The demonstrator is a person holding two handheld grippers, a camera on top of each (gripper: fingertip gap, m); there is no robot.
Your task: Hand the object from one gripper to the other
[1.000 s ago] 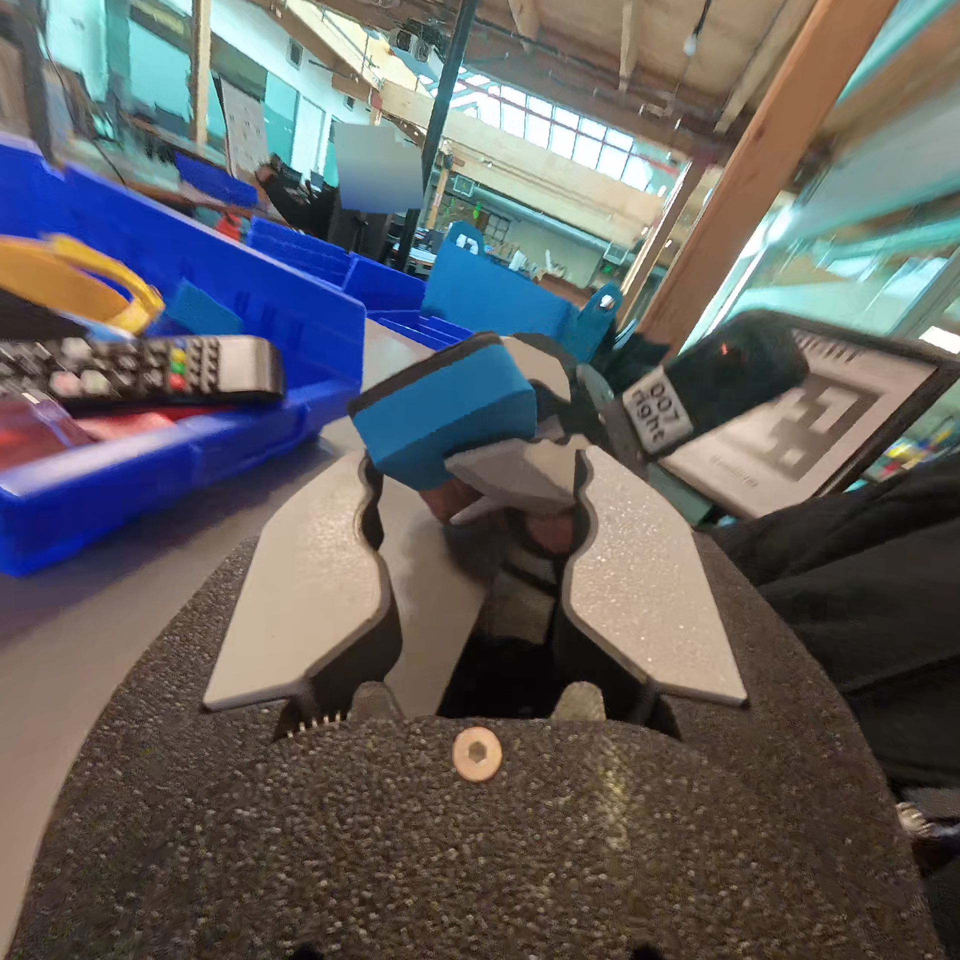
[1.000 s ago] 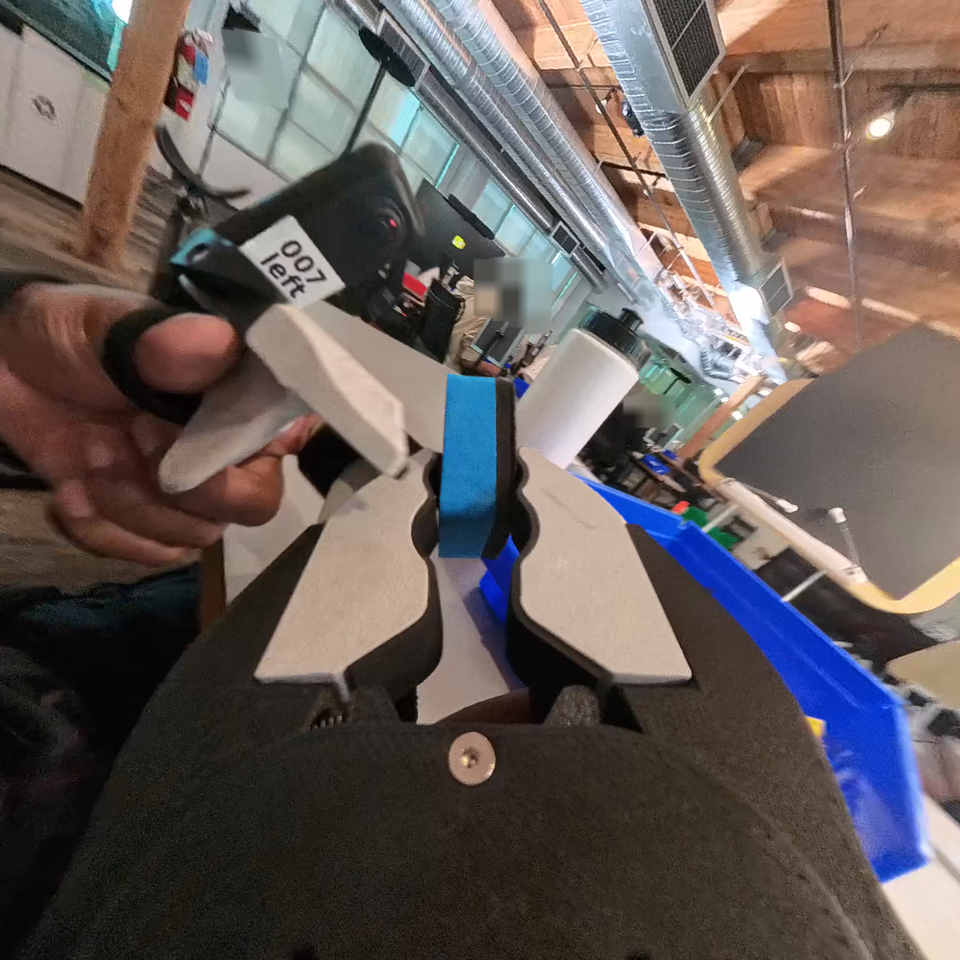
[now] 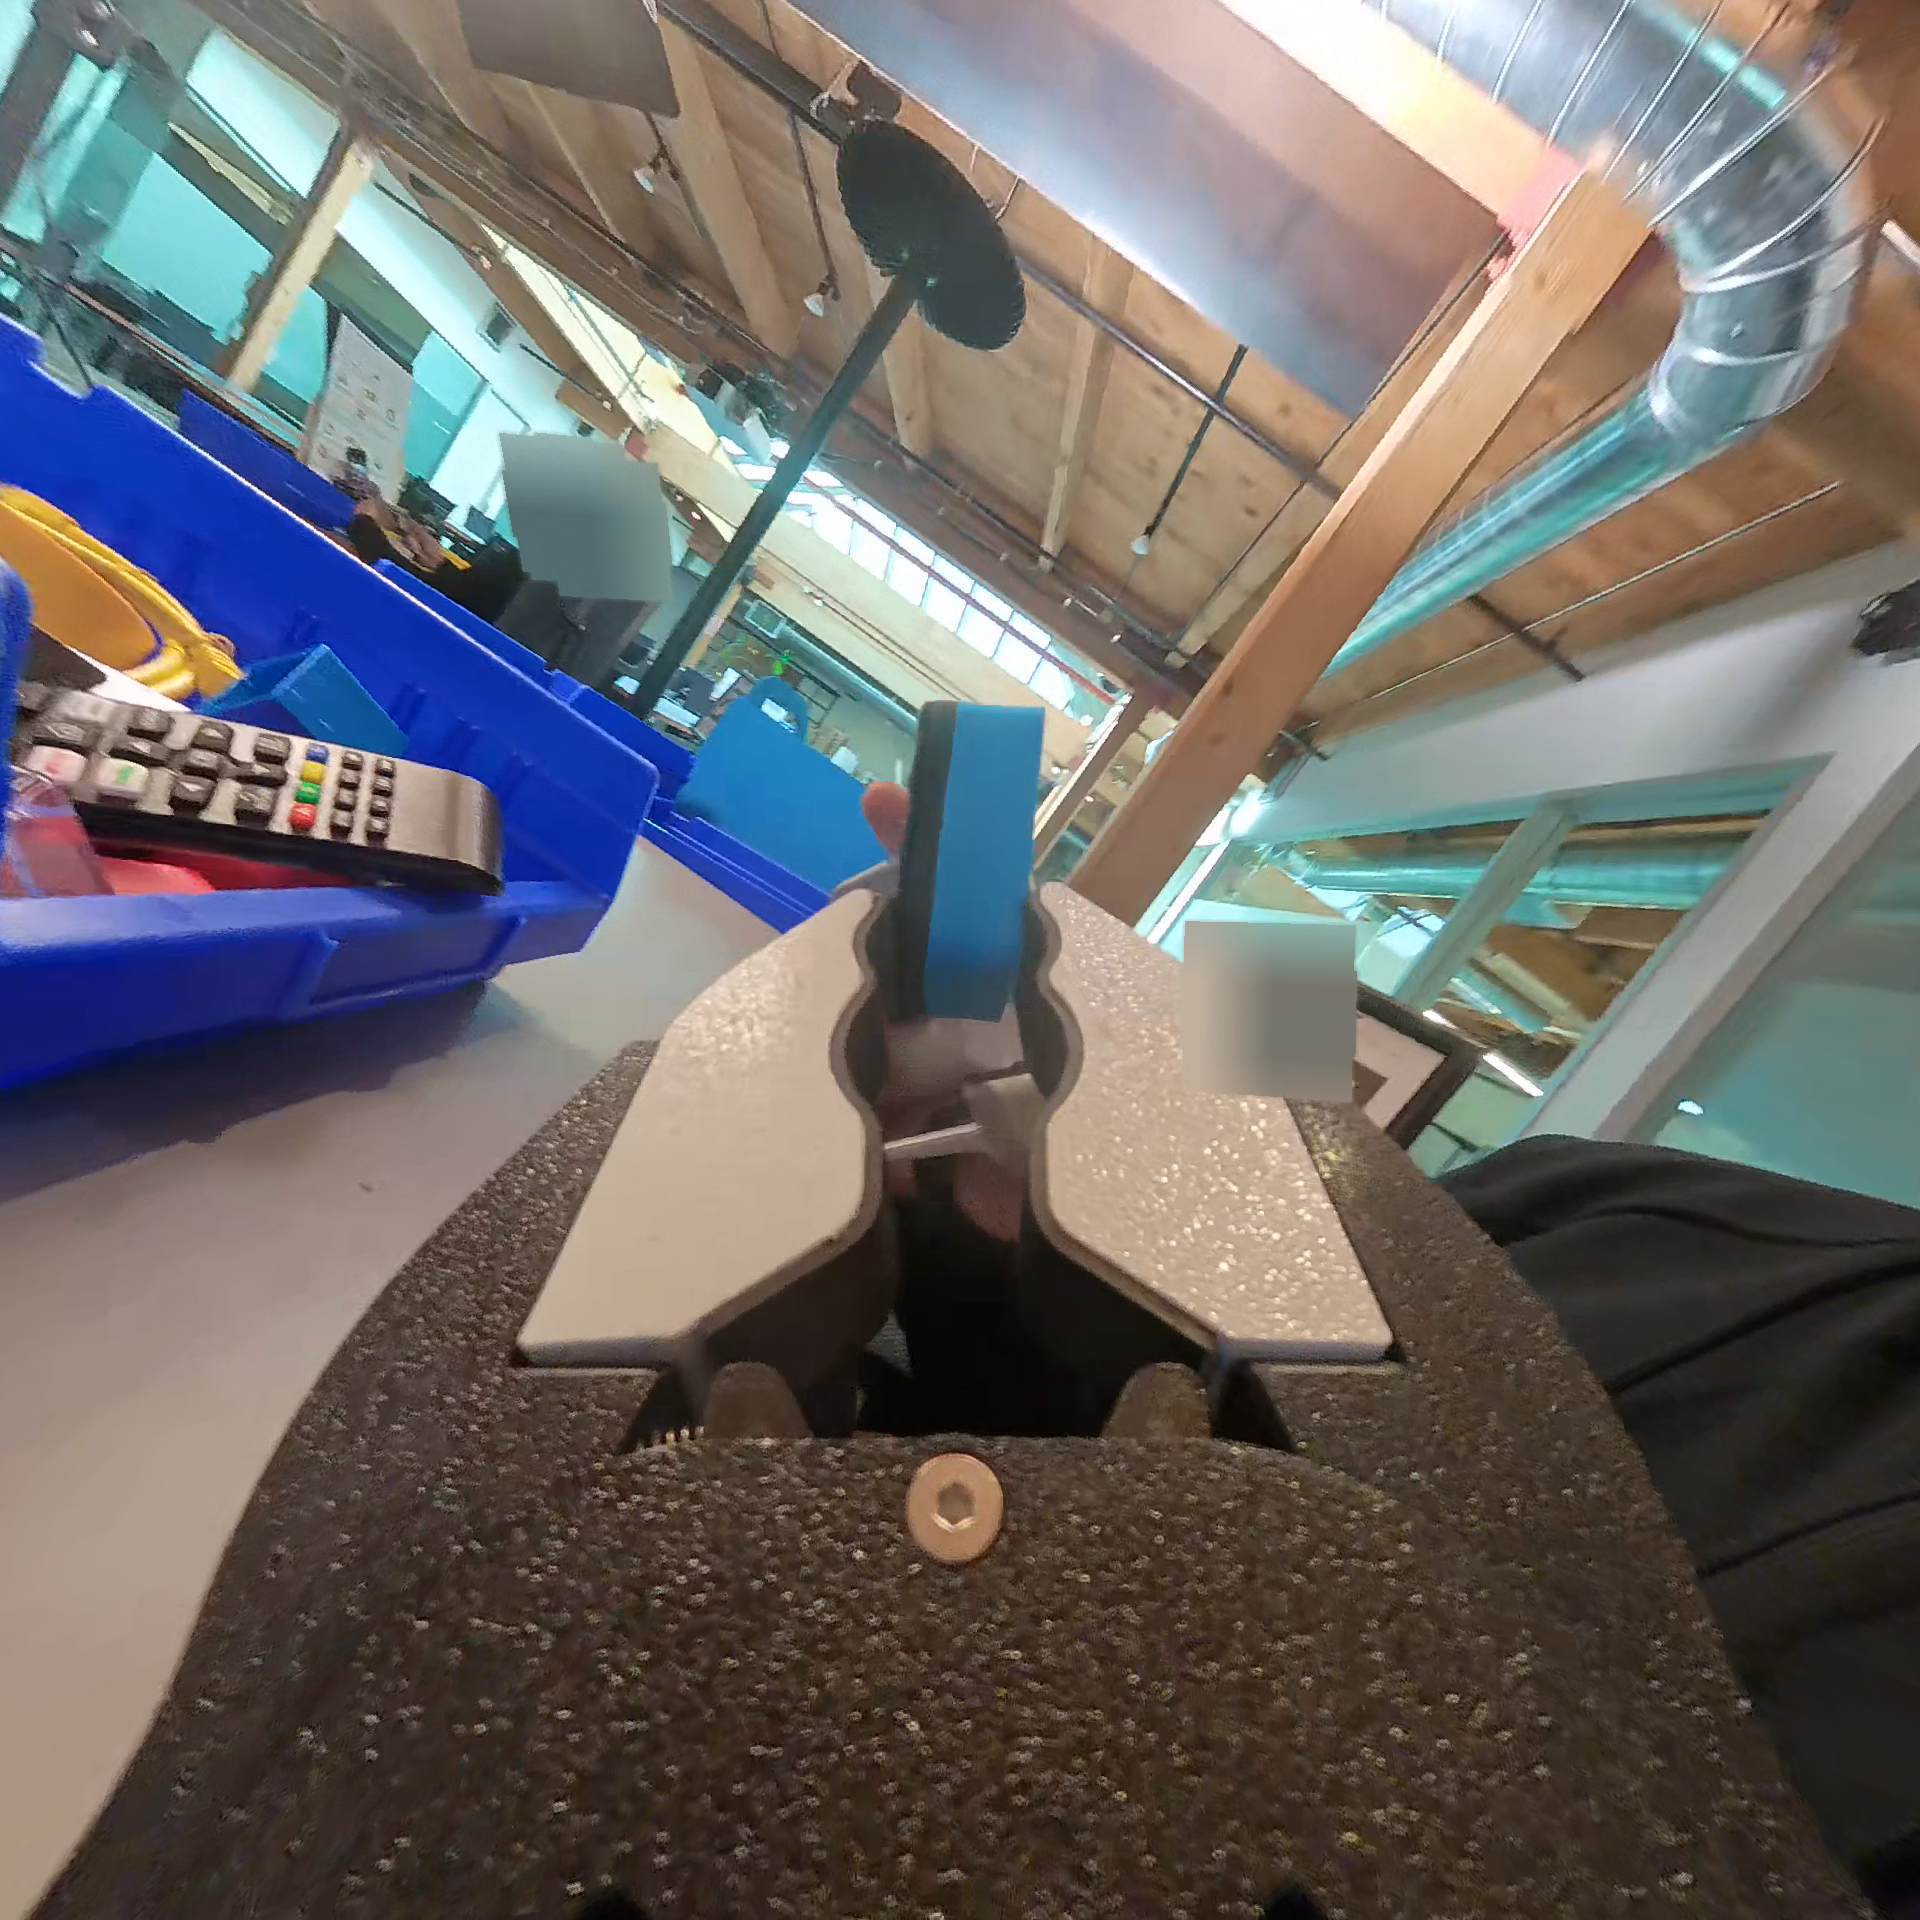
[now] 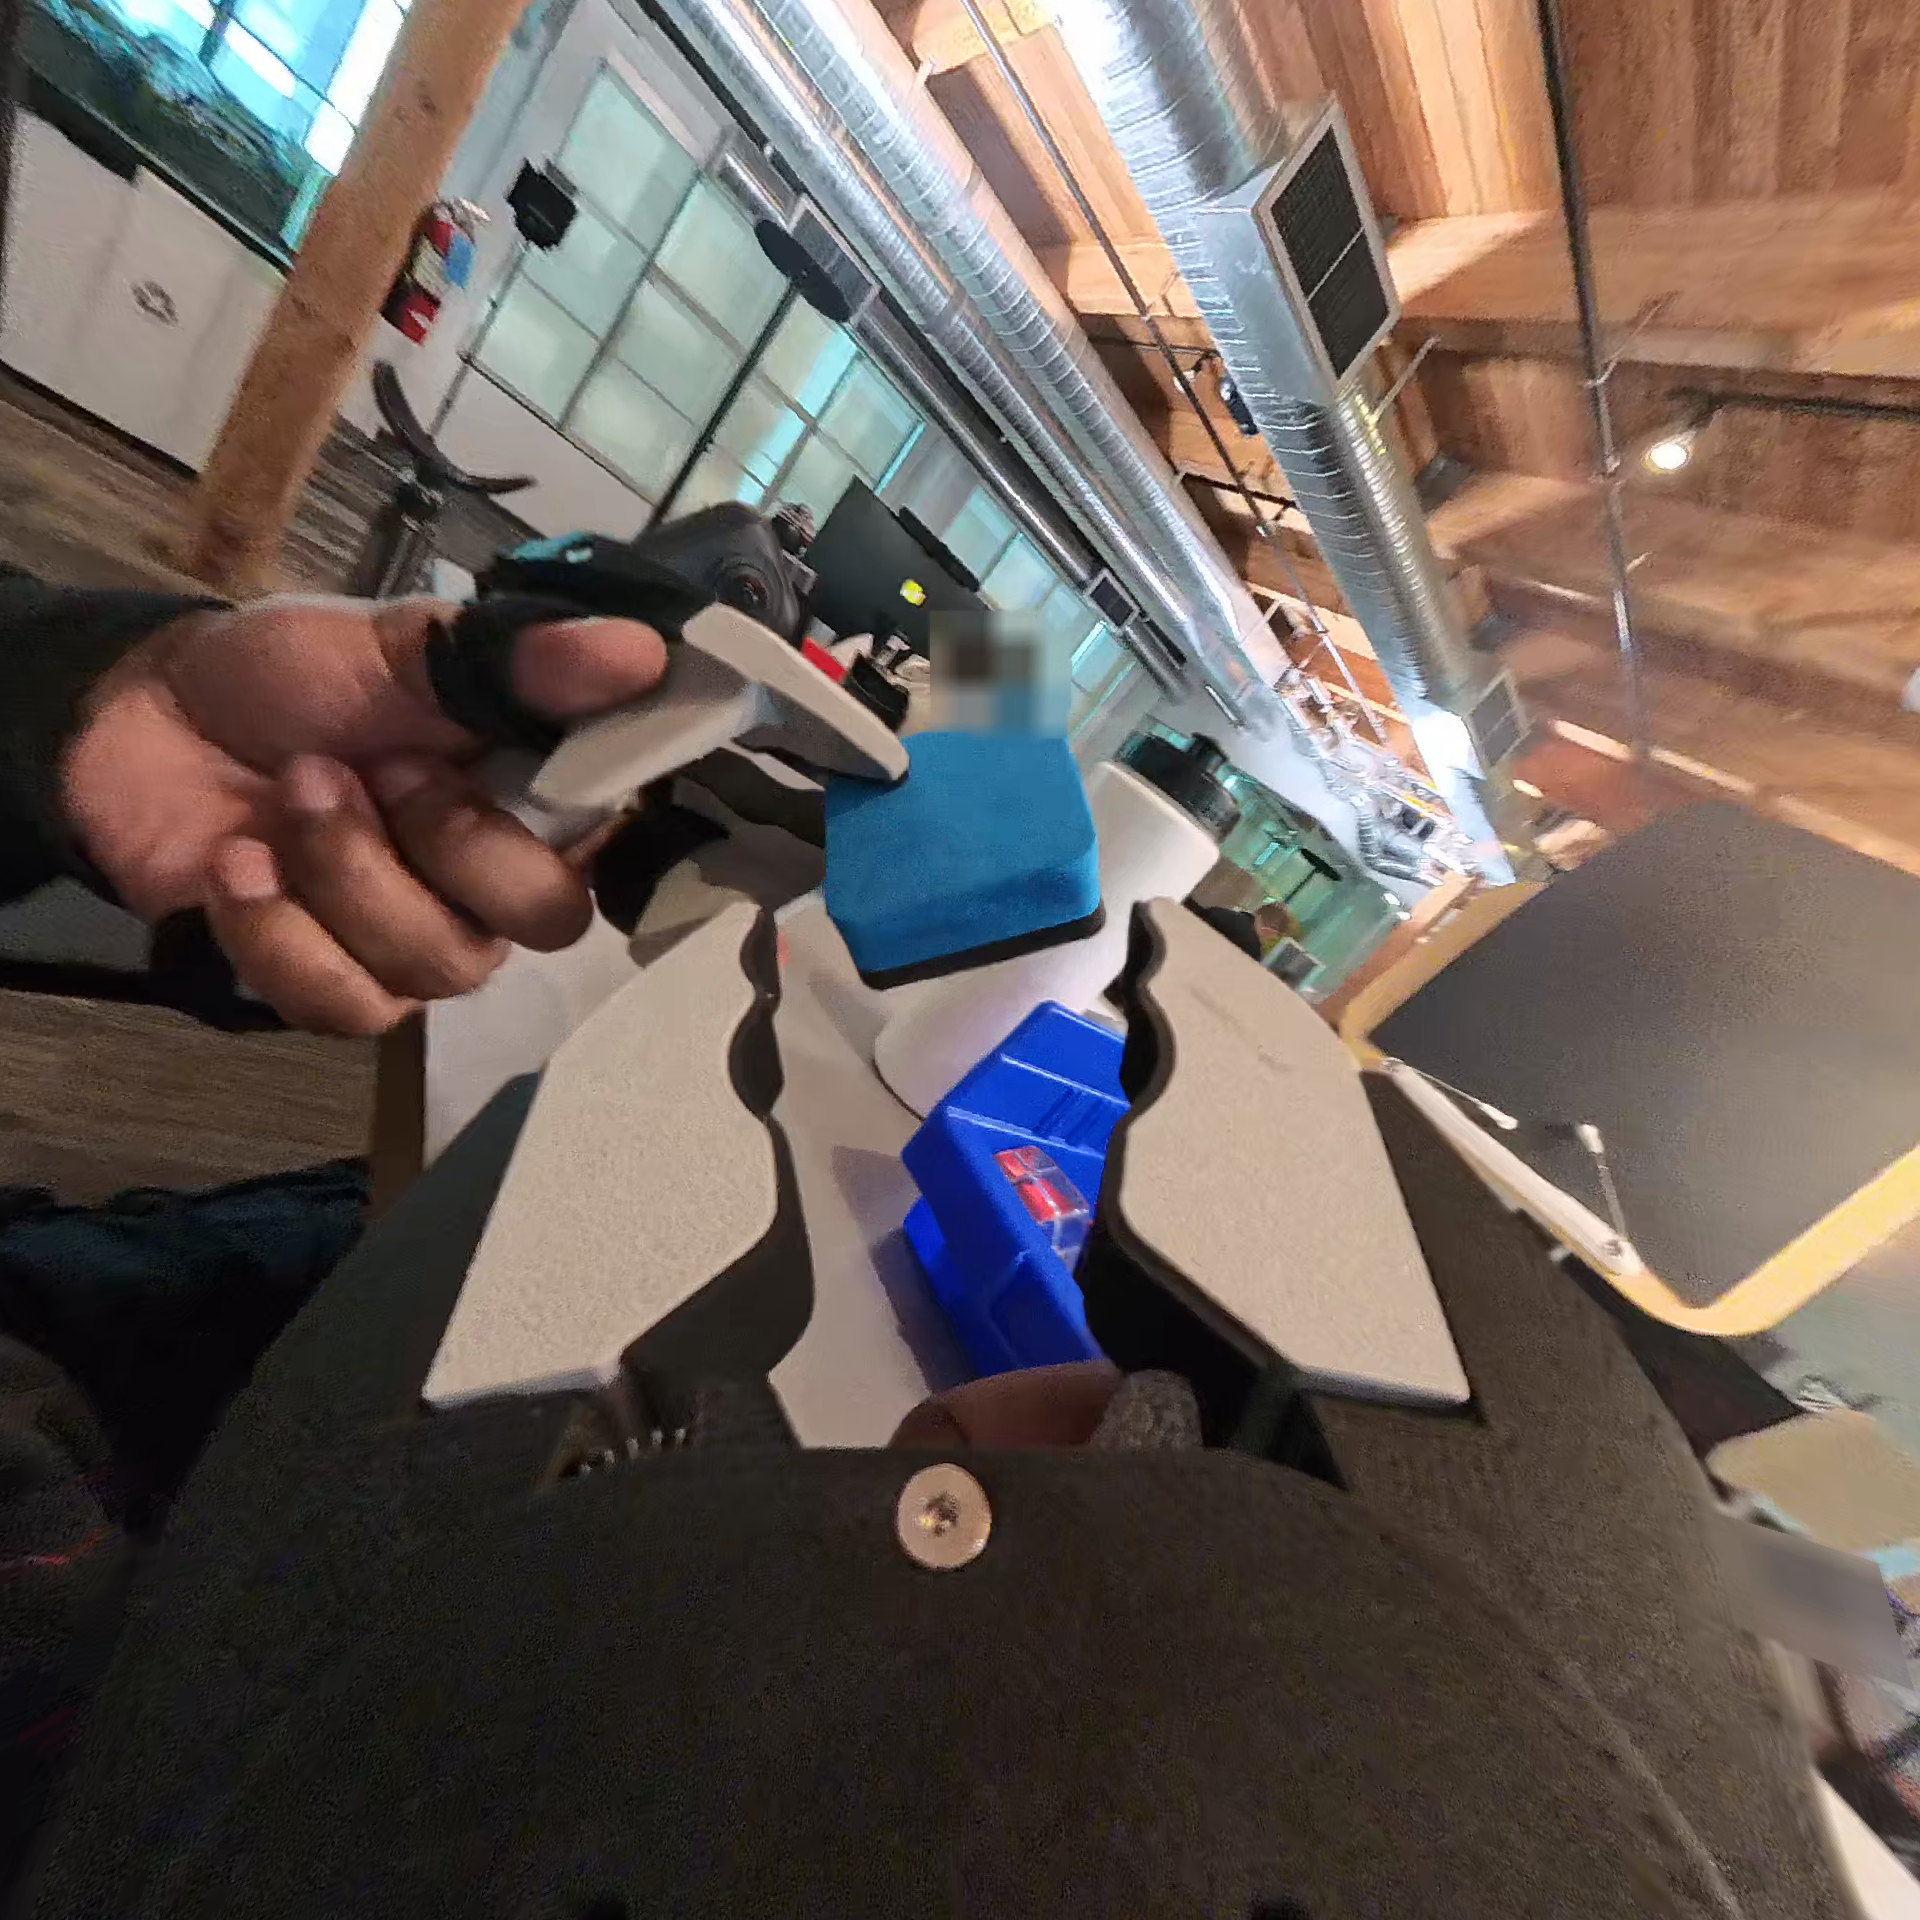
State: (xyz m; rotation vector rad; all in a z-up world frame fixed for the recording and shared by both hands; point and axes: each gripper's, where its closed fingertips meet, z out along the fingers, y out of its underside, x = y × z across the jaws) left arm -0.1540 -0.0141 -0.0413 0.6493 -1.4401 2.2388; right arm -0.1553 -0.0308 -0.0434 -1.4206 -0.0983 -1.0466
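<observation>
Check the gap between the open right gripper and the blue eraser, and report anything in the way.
Nothing visible stands between them. The right gripper is open, and the blue eraser hangs just past its fingertips, clamped at one corner by the left gripper. The blue bin and white roll lie behind, on the table.

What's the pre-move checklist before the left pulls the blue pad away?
1. Left gripper shut on blue pad: ok.
2. Right gripper open: ok.
3. Right fingers off the pad: ok, gap visible in right wrist view.
4. Grip depth: cannot tell; only the pad's lower part sits between the tips.
5. Blue bin with remote away from the pad: ok.
</observation>
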